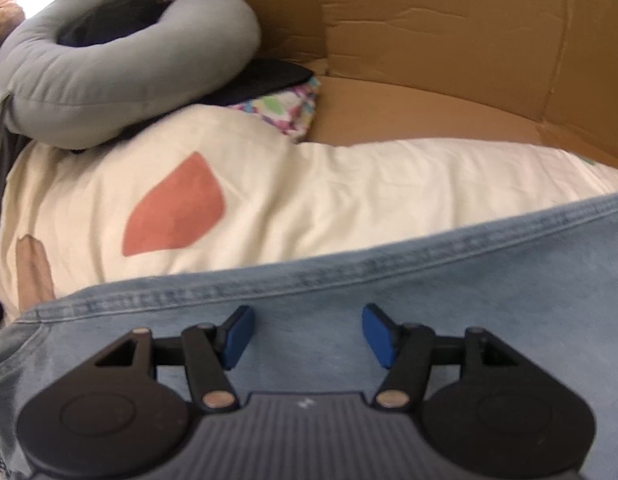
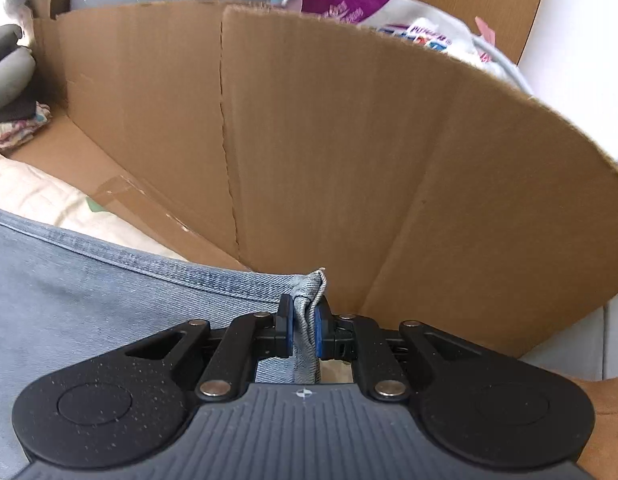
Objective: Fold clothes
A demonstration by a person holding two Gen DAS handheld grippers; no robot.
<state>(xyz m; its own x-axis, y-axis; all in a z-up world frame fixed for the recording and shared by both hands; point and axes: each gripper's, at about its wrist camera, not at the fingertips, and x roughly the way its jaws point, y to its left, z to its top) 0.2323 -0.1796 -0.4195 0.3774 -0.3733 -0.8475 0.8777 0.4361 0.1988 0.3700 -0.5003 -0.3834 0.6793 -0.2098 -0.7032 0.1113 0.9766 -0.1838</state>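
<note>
Denim jeans [image 2: 89, 296], pale blue with stitched seam running crosswise, corner pinched tight in right gripper [image 2: 303, 330], spread beneath wide-open, empty left gripper [image 1: 308, 336], lying on cream cloth [image 1: 269, 196], cardboard box wall [image 2: 349, 140] beyond.

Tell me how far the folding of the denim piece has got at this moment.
Done: folded fabrics sit stacked under a grey neck pillow by the cardboard wall. In hand: the right claw is shut on a corner of the denim garment, while the left claw hovers open above it. Left: the denim lies spread over the cream cloth, with no finished fold visible.
</note>
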